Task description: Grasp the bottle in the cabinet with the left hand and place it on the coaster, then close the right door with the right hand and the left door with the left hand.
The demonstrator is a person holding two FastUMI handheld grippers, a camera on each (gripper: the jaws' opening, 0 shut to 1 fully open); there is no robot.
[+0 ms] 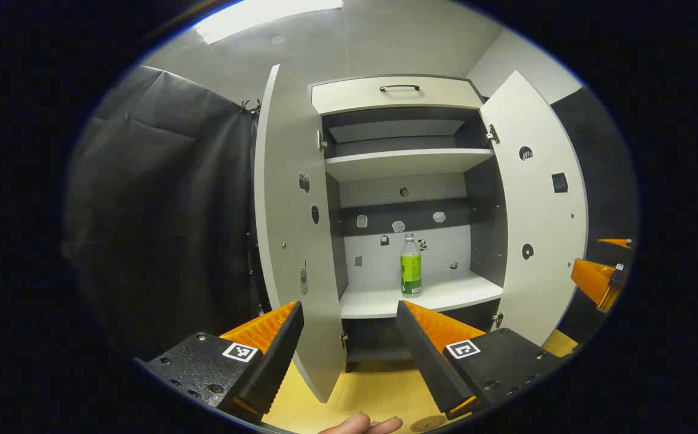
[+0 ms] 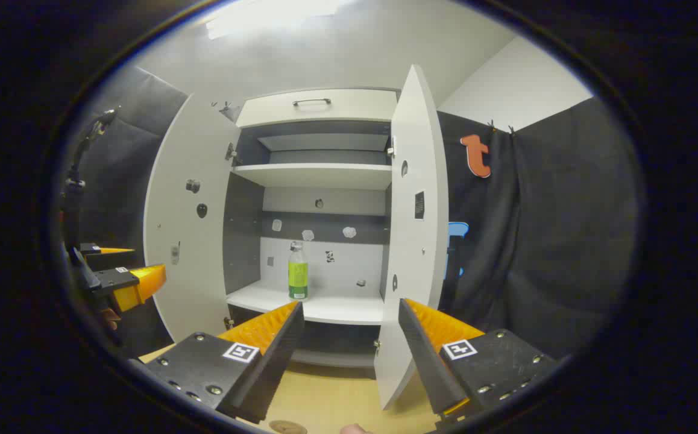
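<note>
In the left gripper view, the left door of the cabinet stands wide open on the left side. The left gripper is low in front of it, its two fingers spread apart with nothing between them. Between the doors, the bottle stands upright on the lower shelf, well apart from the gripper – it has a green label and a pale cap. The right door is open as well, and beyond its edge the right gripper shows.

In the right gripper view, the left gripper is at the far left, then the left door, the bottle on the shelf, and the right door. The right gripper is also spread open and holds nothing. At the bottom edge of the wooden table lies a round coaster – only partly visible.
</note>
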